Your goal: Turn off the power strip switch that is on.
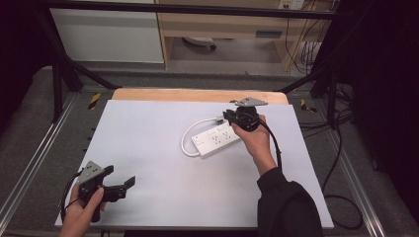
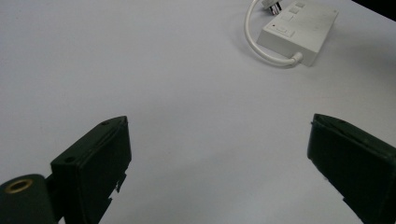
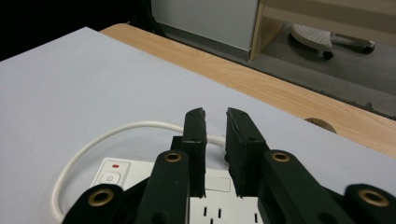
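A white power strip [image 1: 217, 139] lies right of centre on the pale mat, its white cable [image 1: 185, 140] looping round its left end back to the far side. My right gripper [image 1: 228, 116] is at the strip's far edge. In the right gripper view its jaws [image 3: 215, 114] stand a narrow gap apart, and the cable [image 3: 93, 140] crosses that gap near its plug end, above the strip [image 3: 140, 179]. My left gripper [image 1: 121, 175] rests open at the near left corner, well away. The left gripper view has its jaws [image 2: 219, 121] wide apart with the strip [image 2: 299, 28] far off.
The pale mat [image 1: 148, 148] covers most of the table, with a strip of bare wood [image 1: 173, 94] along the far edge. A black frame stands around the table. Loose cables lie on the floor at the right [image 1: 341, 197].
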The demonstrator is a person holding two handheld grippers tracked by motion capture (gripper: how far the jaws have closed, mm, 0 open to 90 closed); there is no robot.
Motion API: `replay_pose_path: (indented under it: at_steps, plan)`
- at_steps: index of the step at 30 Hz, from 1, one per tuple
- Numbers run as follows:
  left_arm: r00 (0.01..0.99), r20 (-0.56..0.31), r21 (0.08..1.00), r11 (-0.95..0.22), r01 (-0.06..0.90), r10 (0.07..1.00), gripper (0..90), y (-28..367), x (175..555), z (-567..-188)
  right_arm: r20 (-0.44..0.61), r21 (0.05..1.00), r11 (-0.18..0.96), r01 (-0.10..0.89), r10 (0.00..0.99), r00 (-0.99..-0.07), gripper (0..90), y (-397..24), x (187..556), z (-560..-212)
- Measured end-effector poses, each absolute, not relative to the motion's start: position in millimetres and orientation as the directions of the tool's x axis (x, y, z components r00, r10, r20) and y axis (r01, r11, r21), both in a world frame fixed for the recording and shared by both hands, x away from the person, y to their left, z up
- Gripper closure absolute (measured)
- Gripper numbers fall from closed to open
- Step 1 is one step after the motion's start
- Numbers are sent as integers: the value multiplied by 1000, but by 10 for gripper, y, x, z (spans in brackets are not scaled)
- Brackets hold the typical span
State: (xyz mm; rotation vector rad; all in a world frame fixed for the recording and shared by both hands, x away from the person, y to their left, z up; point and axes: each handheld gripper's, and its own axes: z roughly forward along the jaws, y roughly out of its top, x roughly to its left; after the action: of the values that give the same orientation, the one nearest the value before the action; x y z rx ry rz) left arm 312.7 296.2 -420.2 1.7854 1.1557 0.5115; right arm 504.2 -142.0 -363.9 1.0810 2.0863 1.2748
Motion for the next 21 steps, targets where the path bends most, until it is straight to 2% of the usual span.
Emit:
replay_pose_path:
  at_steps: [11,21]
  plan:
    - [478,-132,860,-139,490,868,62,2955,3125,-4203,9,863,296,409,801,-599,885,-1317,5111,-3834]
    - [478,-133,859,-140,493,868,62,2954,3126,-4204,17,849,307,431,799,-601,900,-1241,5154,-3983]
